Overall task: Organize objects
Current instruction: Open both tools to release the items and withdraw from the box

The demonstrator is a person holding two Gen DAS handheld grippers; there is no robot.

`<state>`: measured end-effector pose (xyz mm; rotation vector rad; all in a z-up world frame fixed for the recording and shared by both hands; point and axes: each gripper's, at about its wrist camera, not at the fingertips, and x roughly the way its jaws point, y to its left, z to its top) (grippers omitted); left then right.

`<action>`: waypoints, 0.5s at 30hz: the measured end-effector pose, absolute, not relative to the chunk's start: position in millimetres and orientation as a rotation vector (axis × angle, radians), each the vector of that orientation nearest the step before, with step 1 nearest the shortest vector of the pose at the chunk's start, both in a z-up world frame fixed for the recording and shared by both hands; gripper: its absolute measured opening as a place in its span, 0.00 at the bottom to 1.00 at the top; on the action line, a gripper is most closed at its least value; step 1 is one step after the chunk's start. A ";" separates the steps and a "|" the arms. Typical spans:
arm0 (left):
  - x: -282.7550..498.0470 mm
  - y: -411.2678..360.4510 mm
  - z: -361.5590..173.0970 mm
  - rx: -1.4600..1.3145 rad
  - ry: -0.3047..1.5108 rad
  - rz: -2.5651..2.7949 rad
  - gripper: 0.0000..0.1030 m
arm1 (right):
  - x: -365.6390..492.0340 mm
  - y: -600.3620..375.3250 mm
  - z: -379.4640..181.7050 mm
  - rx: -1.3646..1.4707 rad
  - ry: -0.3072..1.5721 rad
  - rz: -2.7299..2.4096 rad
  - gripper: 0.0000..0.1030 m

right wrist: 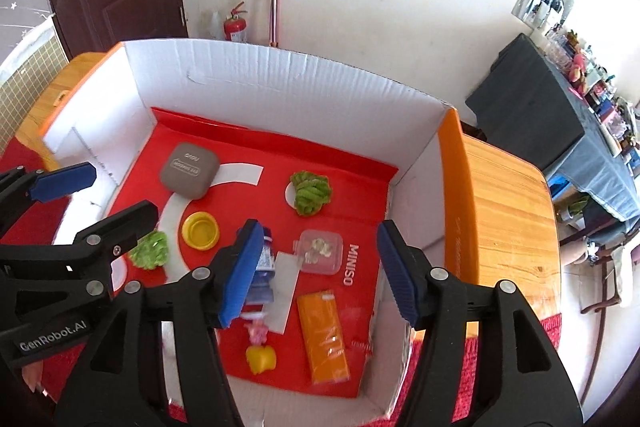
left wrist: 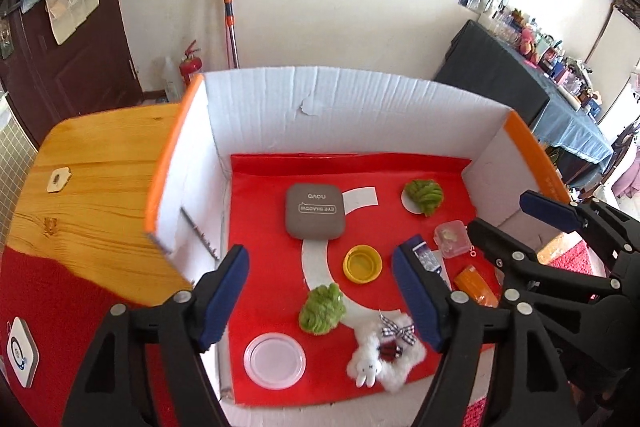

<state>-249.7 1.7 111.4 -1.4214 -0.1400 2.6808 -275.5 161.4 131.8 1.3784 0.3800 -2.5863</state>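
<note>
A white cardboard box (left wrist: 352,95) with orange rims and a red liner holds small items: a grey eye-shadow case (left wrist: 315,211), two green yarn balls (left wrist: 424,195) (left wrist: 322,310), a yellow lid (left wrist: 362,263), a clear lid (left wrist: 274,359), a white plush toy (left wrist: 384,355), a clear plastic case (left wrist: 452,238) and an orange packet (right wrist: 323,335). My left gripper (left wrist: 320,295) hovers open and empty above the box's left half. My right gripper (right wrist: 316,267) hovers open and empty above the right half, over a white card (right wrist: 284,283) and a small tube (right wrist: 264,259).
The box stands on a wooden table (left wrist: 92,179) with a red cloth (left wrist: 44,299). A yellow toy (right wrist: 261,359) and pink item (right wrist: 258,333) lie near the box's front. A white device (left wrist: 22,355) lies on the cloth at left.
</note>
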 end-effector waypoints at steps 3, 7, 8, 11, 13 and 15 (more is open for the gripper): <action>-236.1 -0.4 115.2 -1.367 -0.143 2.703 0.76 | -273.2 146.8 125.4 1.347 0.368 -2.611 0.59; -216.1 -2.1 119.0 -1.276 -0.146 2.750 0.83 | -251.5 153.9 127.3 1.273 0.332 -2.669 0.66; -209.9 -2.7 119.5 -1.245 -0.139 2.771 0.85 | -244.9 155.0 127.2 1.255 0.319 -2.679 0.66; -195.7 -2.1 119.6 -1.173 -0.116 2.809 0.88 | -232.1 167.4 123.2 1.186 0.265 -2.716 0.69; -186.5 -2.4 118.5 -1.127 -0.105 2.838 0.90 | -222.4 172.3 122.4 1.139 0.223 -2.730 0.73; -179.3 -4.6 116.2 -1.095 -0.112 2.859 0.91 | -213.3 177.1 118.8 1.089 0.184 -2.738 0.75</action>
